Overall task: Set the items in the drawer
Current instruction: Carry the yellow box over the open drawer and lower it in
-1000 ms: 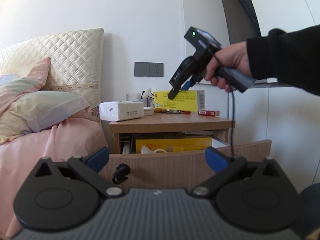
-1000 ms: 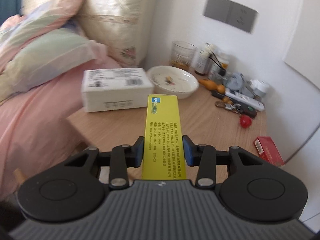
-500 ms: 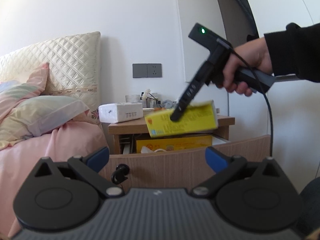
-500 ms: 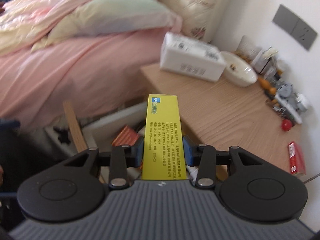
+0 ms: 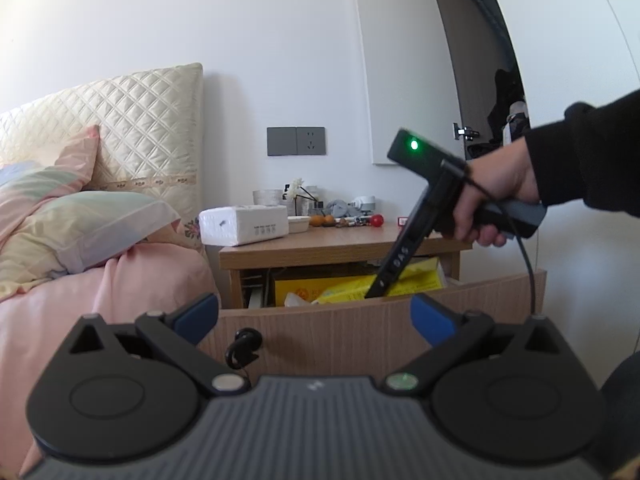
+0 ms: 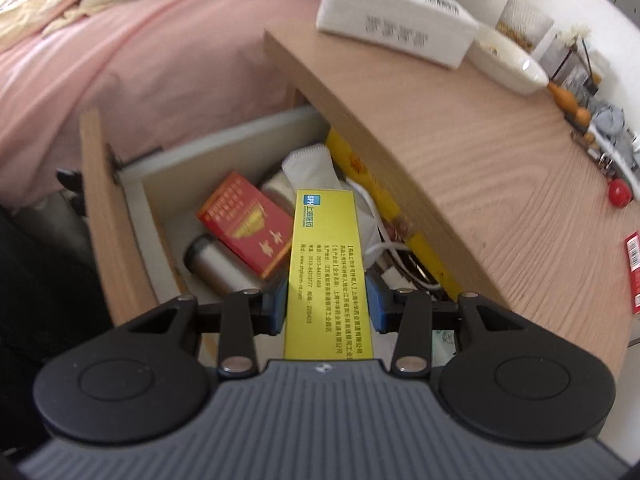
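Right wrist view looks steeply down into the open drawer [image 6: 132, 200] of the wooden nightstand [image 6: 480, 184]. The right gripper [image 6: 326, 304] pinches a long yellow box [image 6: 326, 264] between its blue pads, one pad pressed on each long side, and the box sticks straight out ahead over the drawer's inside. Inside the drawer, just left of the yellow box, lies a red box [image 6: 250, 228] with gold print; a silver cylinder [image 6: 216, 264] lies partly under it, toward the drawer's front panel. A white pouch [image 6: 312, 168] and white cables [image 6: 380, 240] lie farther in, beside a larger yellow package [image 6: 360, 168] that runs back under the nightstand top.

On the nightstand top, above the drawer, sit a white tissue pack [image 6: 396, 12], a white bowl [image 6: 508, 64], a glass [image 6: 524, 20], a red ball [image 6: 619, 194] and a small red packet [image 6: 634, 272] at the far edge.

From the left wrist view, the left gripper [image 5: 314, 316] has its blue fingers spread wide with nothing between them, level in front of the drawer's front panel, near the black knob [image 5: 244, 346]. Above the drawer, a hand [image 5: 492, 204] in a black sleeve [image 5: 588, 160] tilts the other gripper down, and the yellow box dips behind the front panel. A pink bedcover [image 5: 120, 292] lies left of the drawer.
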The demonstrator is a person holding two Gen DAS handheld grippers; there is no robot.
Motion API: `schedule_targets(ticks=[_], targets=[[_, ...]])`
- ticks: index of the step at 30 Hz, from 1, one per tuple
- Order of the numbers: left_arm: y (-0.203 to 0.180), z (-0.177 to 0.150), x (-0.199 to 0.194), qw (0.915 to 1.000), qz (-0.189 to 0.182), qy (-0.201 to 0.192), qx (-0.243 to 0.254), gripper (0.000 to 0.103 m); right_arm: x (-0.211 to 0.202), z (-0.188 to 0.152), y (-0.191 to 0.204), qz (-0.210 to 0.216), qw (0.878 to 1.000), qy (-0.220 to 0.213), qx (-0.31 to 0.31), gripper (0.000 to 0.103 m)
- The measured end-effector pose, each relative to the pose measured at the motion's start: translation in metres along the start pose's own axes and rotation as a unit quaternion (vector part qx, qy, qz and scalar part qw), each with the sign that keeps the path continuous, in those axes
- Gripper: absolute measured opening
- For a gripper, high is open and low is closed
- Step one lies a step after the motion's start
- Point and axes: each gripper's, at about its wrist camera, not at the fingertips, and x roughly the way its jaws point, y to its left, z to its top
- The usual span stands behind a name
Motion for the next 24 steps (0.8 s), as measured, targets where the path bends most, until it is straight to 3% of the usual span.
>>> schedule_targets(ticks=[9,19,21,23,24], targets=[[0.004,0.0,0.0,1.0,0.0,0.001,-0.005,0.103,0.025,-0.013,-0.007,0.019,0.999,0.041,0.008,0.043],[0.007,0.001,0.002,0.9999,0.0,0.003,-0.012,0.103,0.015,-0.02,-0.019,0.02,0.997,0.039,0.061,0.046],[0.008,0.001,0.002,0.9999,0.001,0.004,-0.016,0.103,0.009,-0.018,-0.021,0.018,0.997,0.035,0.072,0.053],[0.008,0.001,0.003,0.9999,0.0,0.003,-0.015,0.103,-0.002,-0.016,-0.02,0.011,0.997,0.022,0.075,0.072],[0.008,0.001,0.003,0.9999,0.0,0.003,-0.014,0.103,-0.009,-0.016,-0.019,0.005,0.997,0.012,0.08,0.077]])
